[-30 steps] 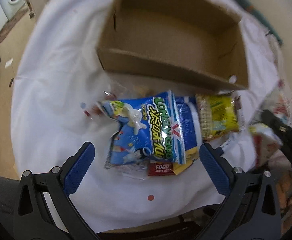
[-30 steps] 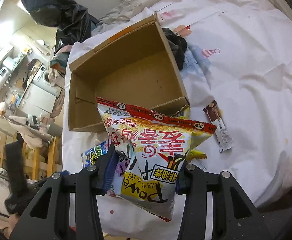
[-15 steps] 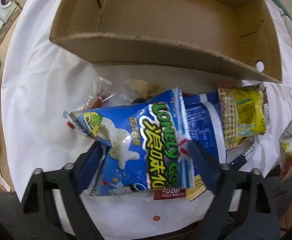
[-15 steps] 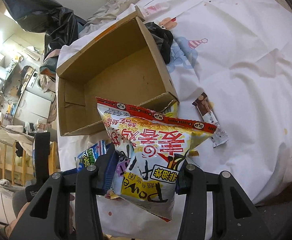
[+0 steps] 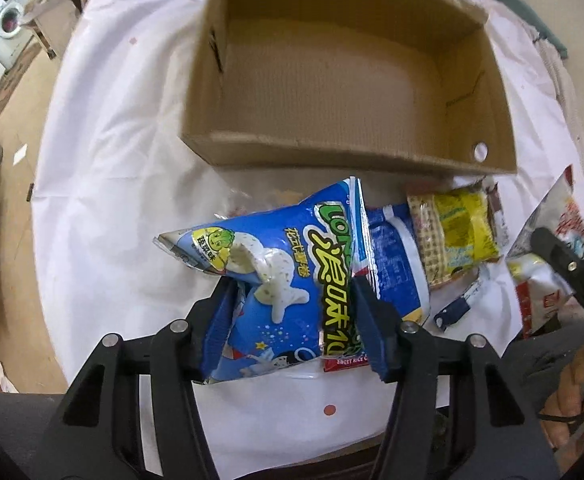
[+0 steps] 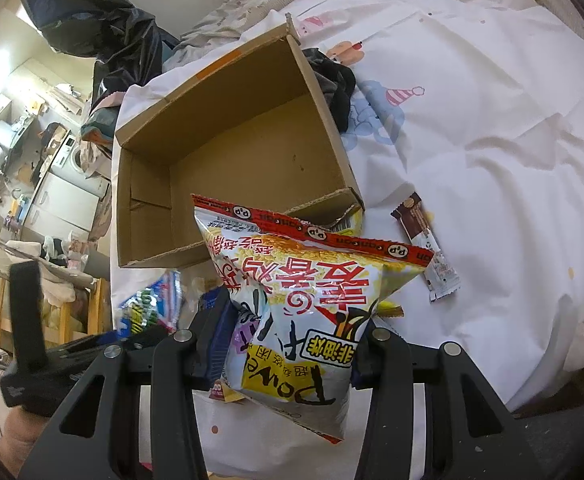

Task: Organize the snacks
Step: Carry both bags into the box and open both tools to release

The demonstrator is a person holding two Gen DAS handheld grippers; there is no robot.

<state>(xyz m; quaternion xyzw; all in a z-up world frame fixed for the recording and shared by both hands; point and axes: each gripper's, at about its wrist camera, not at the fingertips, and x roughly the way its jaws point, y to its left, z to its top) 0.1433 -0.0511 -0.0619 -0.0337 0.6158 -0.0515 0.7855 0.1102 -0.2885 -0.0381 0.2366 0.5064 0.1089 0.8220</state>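
A blue snack bag (image 5: 287, 276) with a green logo is crumpled between the pads of my left gripper (image 5: 292, 320). Its jaws are closing and press on the bag's lower half, which is raised off the white sheet. In front of it stands an open, empty cardboard box (image 5: 332, 160). My right gripper (image 6: 292, 344) is shut on a yellow and red chip bag (image 6: 312, 312), held above the sheet near the box's front corner (image 6: 348, 196). The blue bag (image 6: 151, 304) shows blurred at the lower left of the right wrist view.
On the sheet by the box lie a blue-white packet (image 5: 396, 264), a yellow packet (image 5: 460, 232), a red packet (image 5: 344, 362) and a small dark wrapper (image 5: 454, 308). A brown chocolate bar (image 6: 424, 240) lies to the right. Black cloth (image 6: 336, 84) rests against the box's side.
My left gripper came down around the blue bag, closed from wide open onto it and lifted it a little. The right gripper kept still with the chip bag.
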